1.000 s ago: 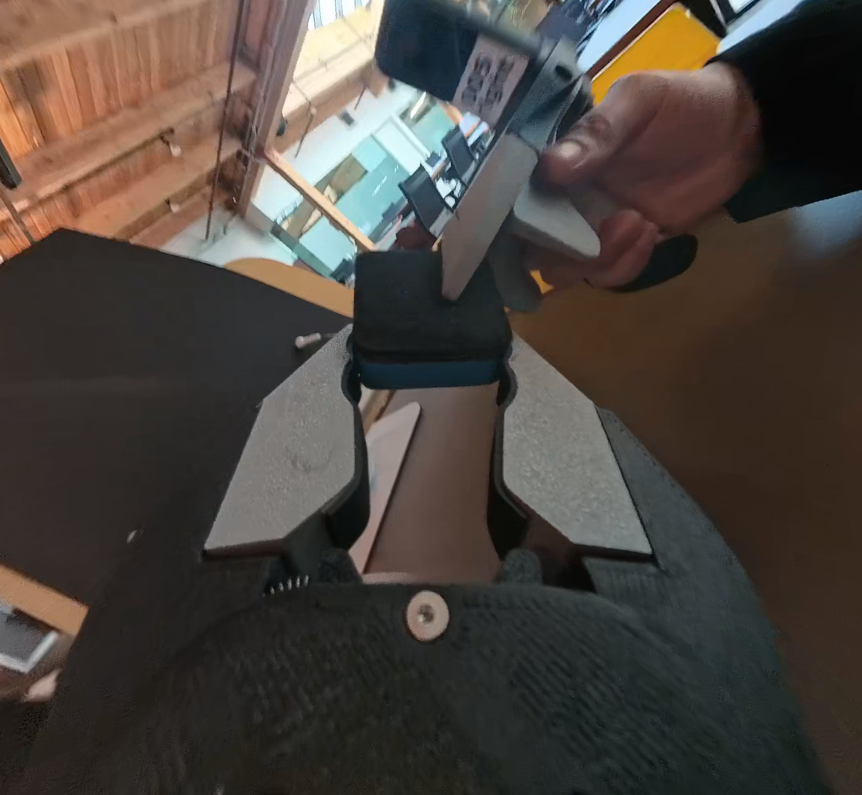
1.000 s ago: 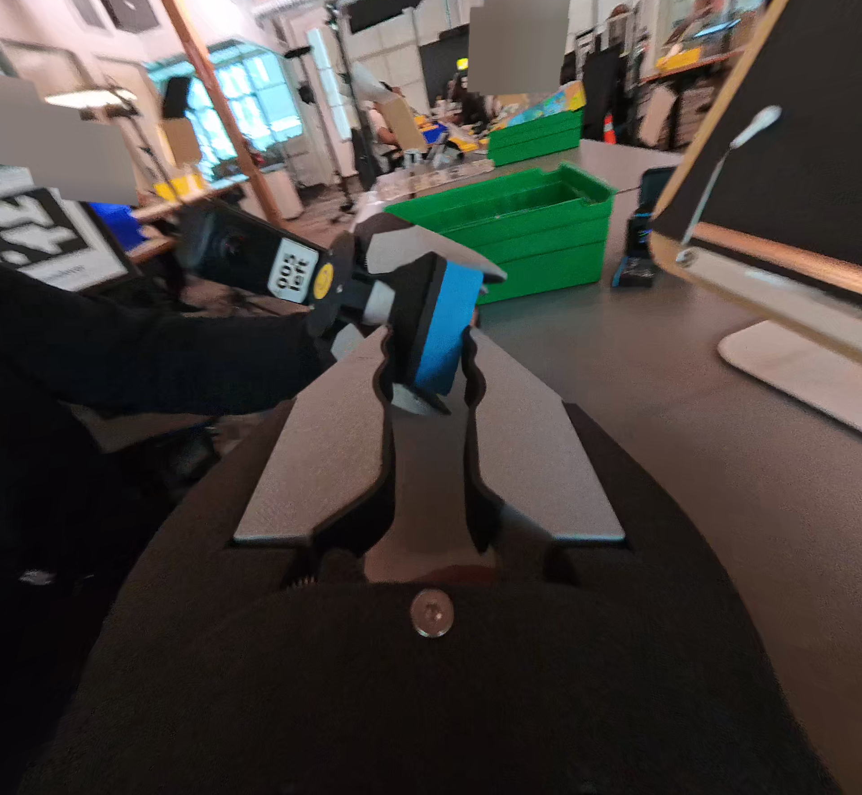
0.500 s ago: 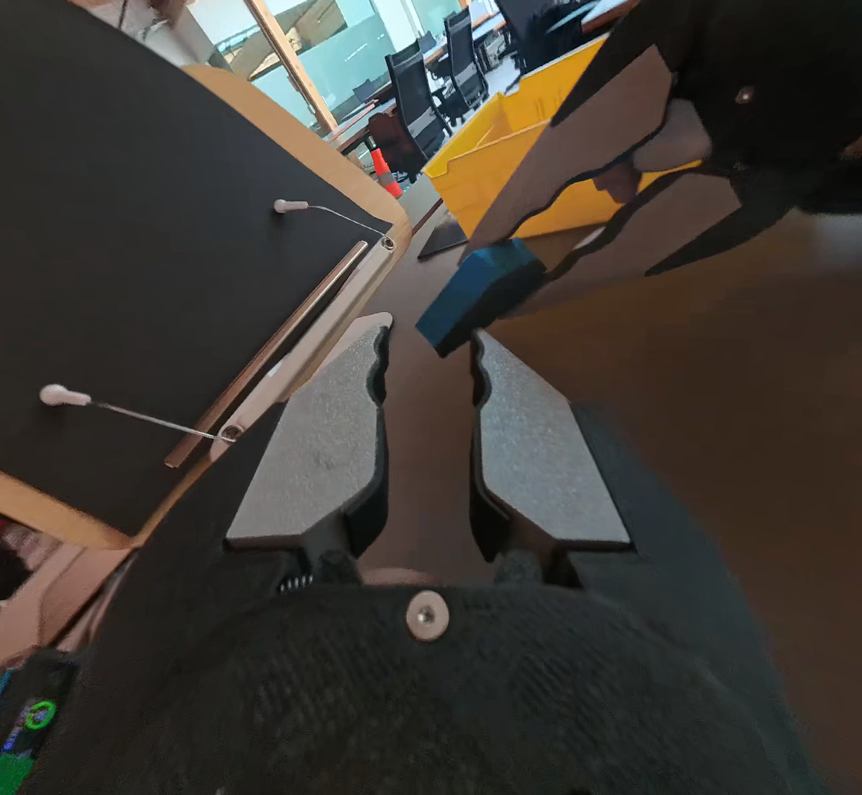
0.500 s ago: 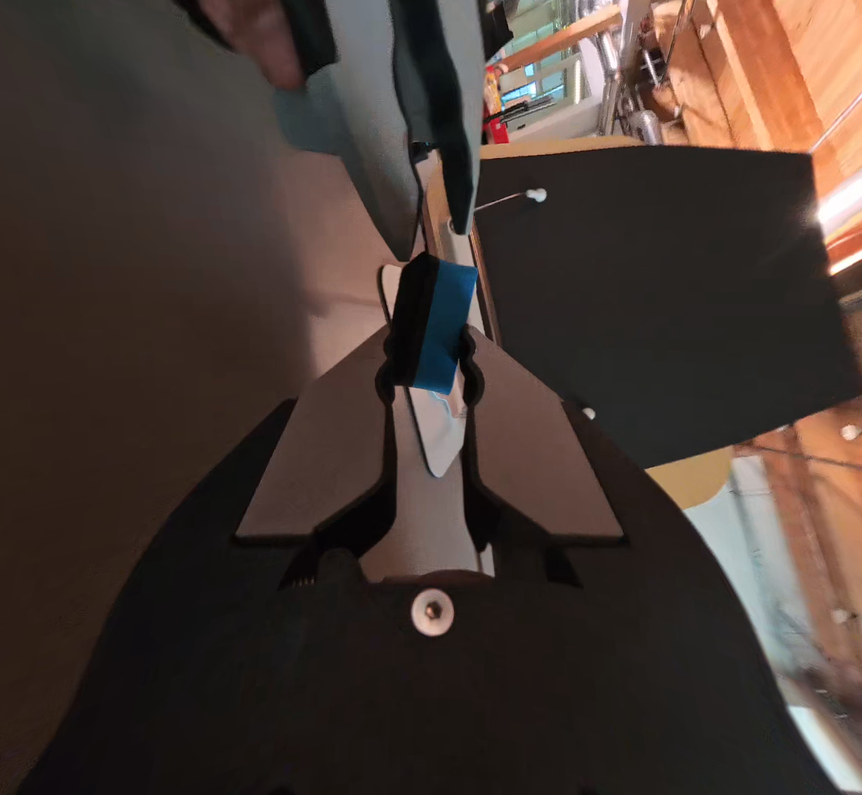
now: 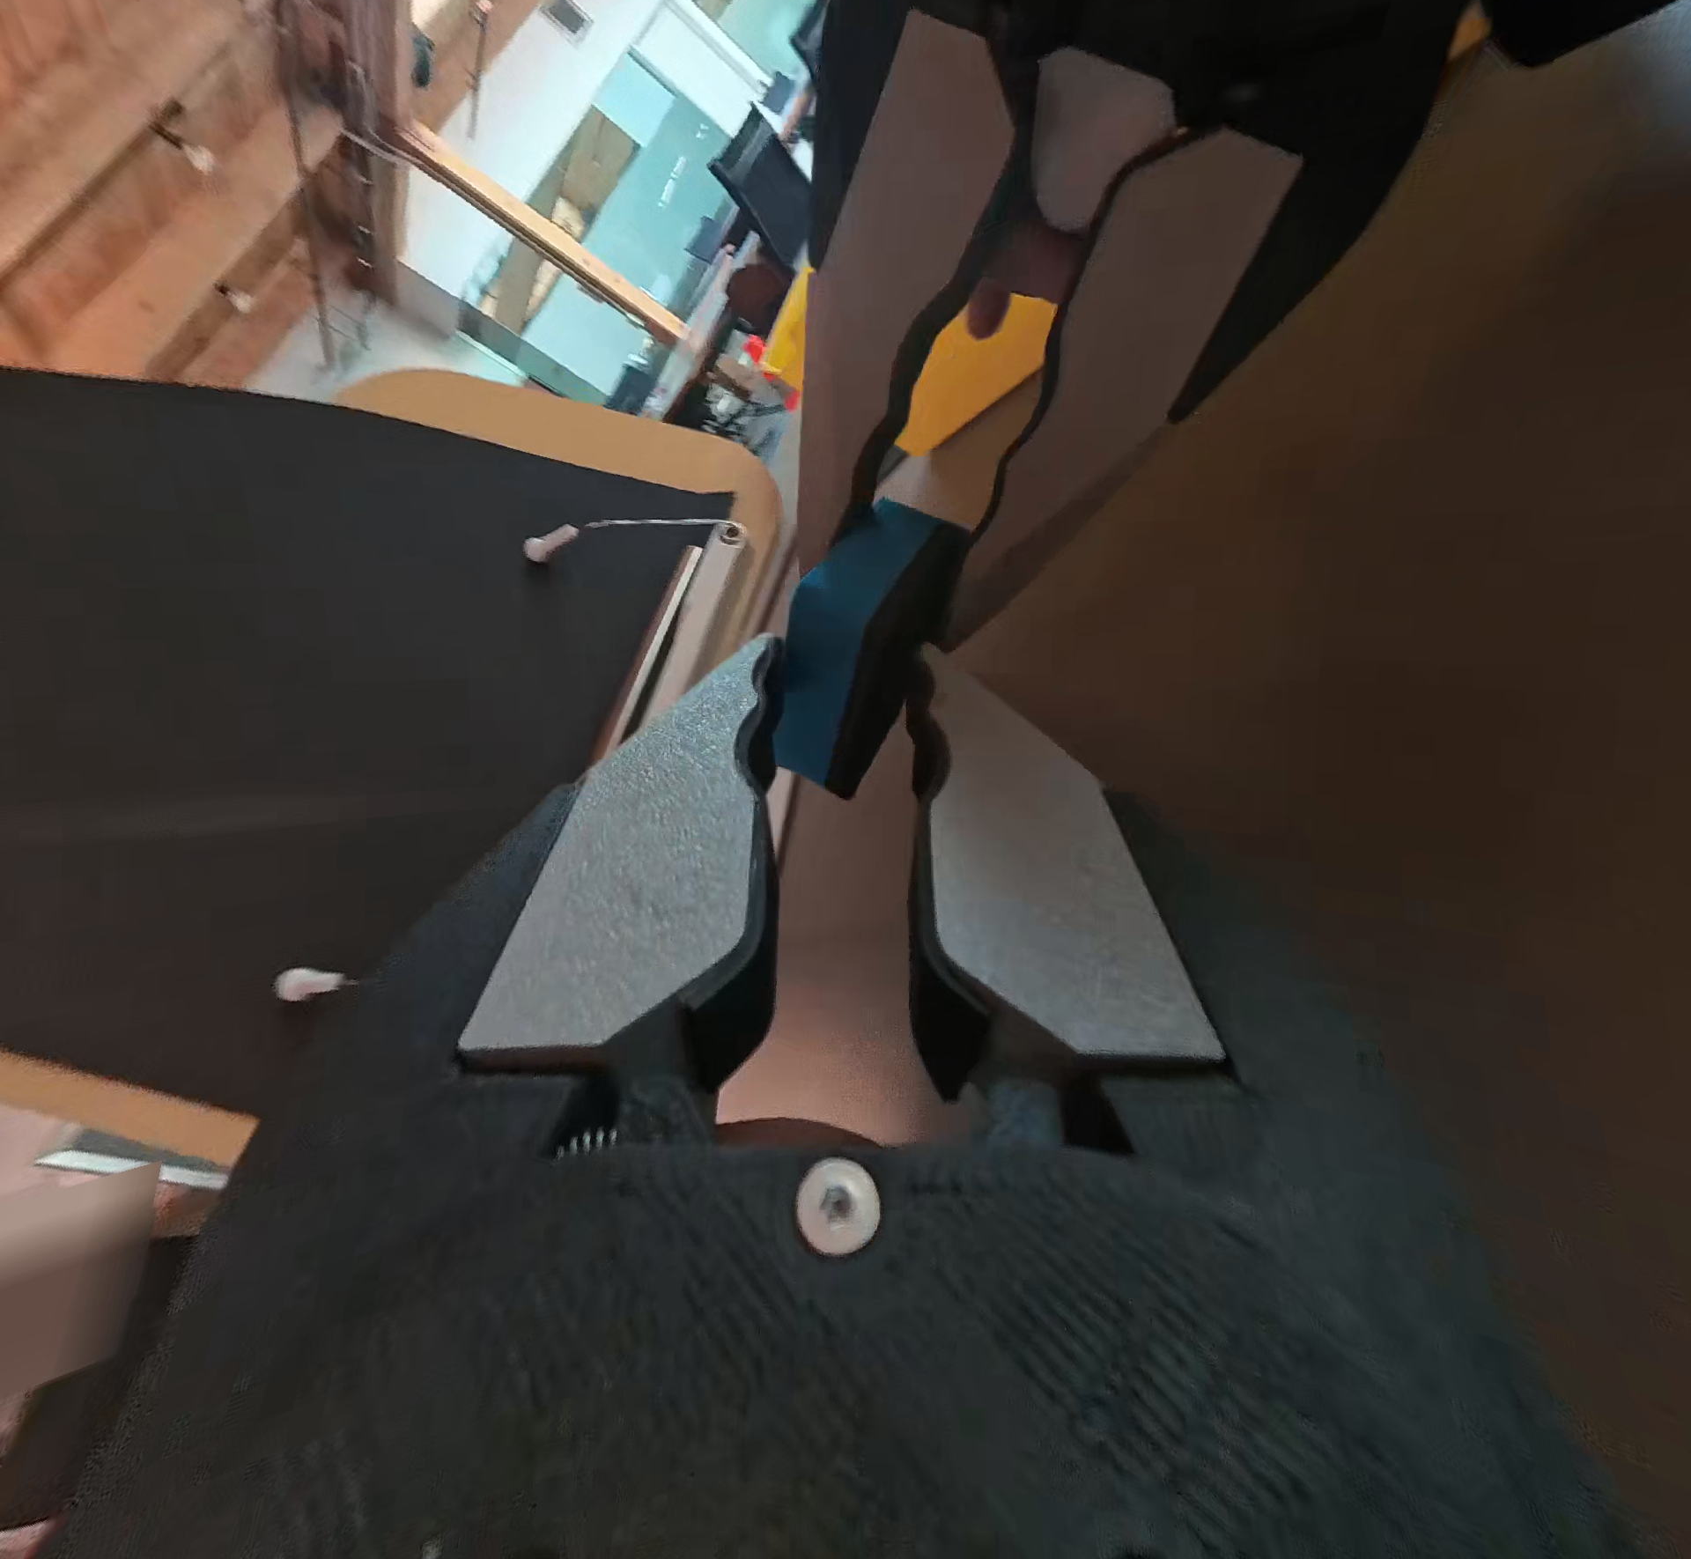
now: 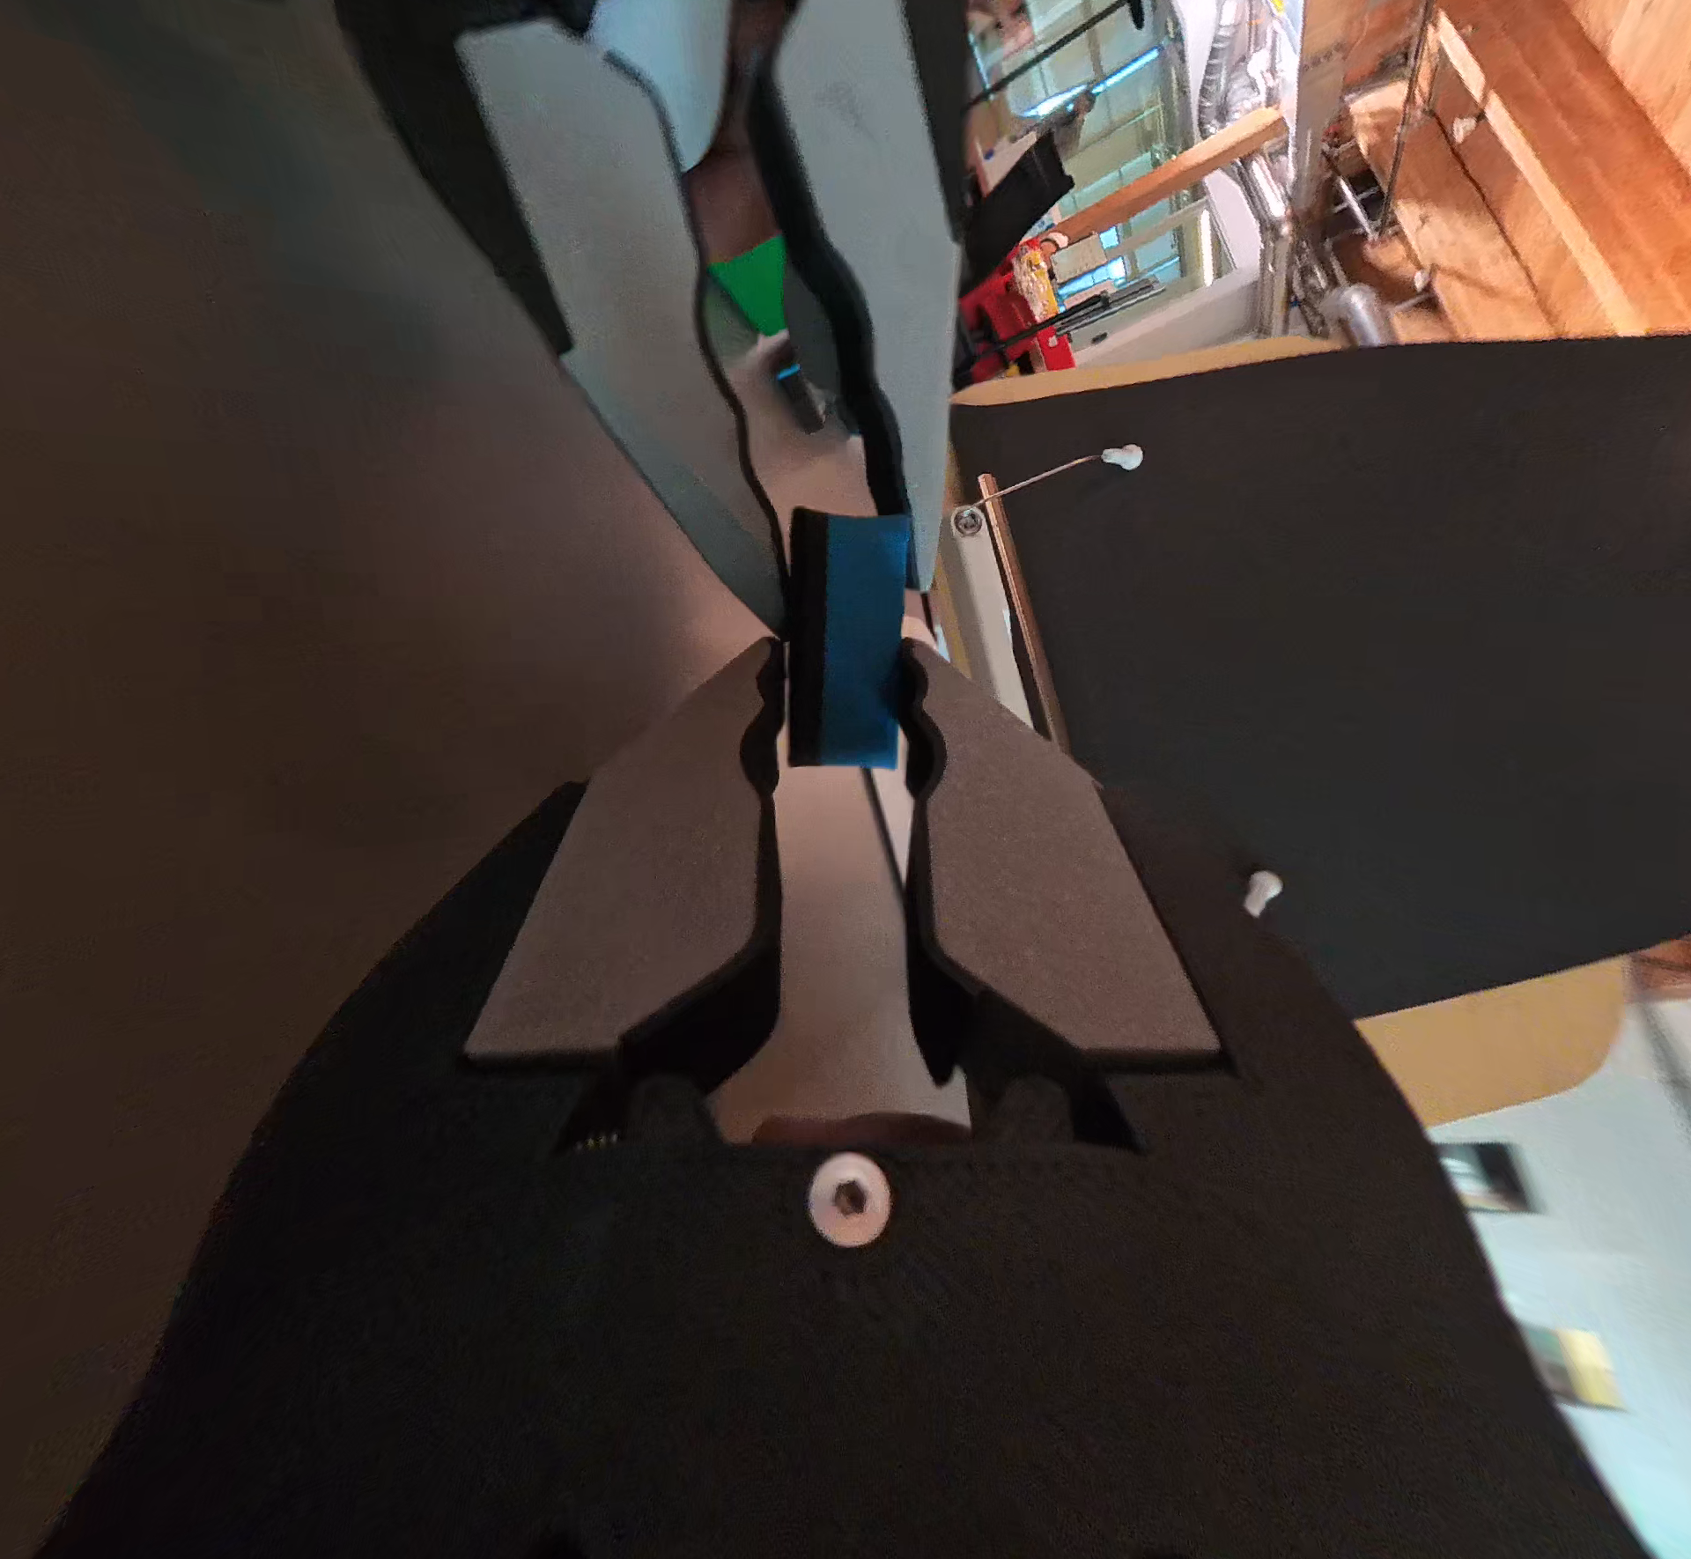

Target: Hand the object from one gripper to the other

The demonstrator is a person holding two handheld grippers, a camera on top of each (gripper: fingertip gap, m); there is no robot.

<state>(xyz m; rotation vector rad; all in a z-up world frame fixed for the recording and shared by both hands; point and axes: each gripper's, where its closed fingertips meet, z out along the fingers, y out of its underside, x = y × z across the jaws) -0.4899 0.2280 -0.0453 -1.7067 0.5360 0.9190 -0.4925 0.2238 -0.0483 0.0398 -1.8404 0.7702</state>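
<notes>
A small block with one blue side and one black side (image 5: 842,655) hangs in the air between the two grippers. In the left wrist view my left gripper (image 5: 844,669) has both fingertips against the block's near end. The right gripper (image 5: 915,527) comes in from above and holds the far end. In the right wrist view the block (image 6: 856,646) sits upright between the tips of my right gripper (image 6: 844,664). The left gripper (image 6: 851,582) clamps its far end from above. Both pairs of jaws are closed to the block's thickness.
A black board with a tan wooden rim and white-tipped pins (image 5: 274,691) stands close beside the grippers; it also shows in the right wrist view (image 6: 1327,646). The brown tabletop (image 5: 1373,691) lies on the other side. A yellow bin (image 5: 970,380) and a green bin (image 6: 750,280) sit farther off. Left and right tips are no more than a few centimetres apart.
One second ago the left gripper held the block flat. Half a second ago the right gripper held it alone and the left was empty. Now the left fingertips have closed on it again.
</notes>
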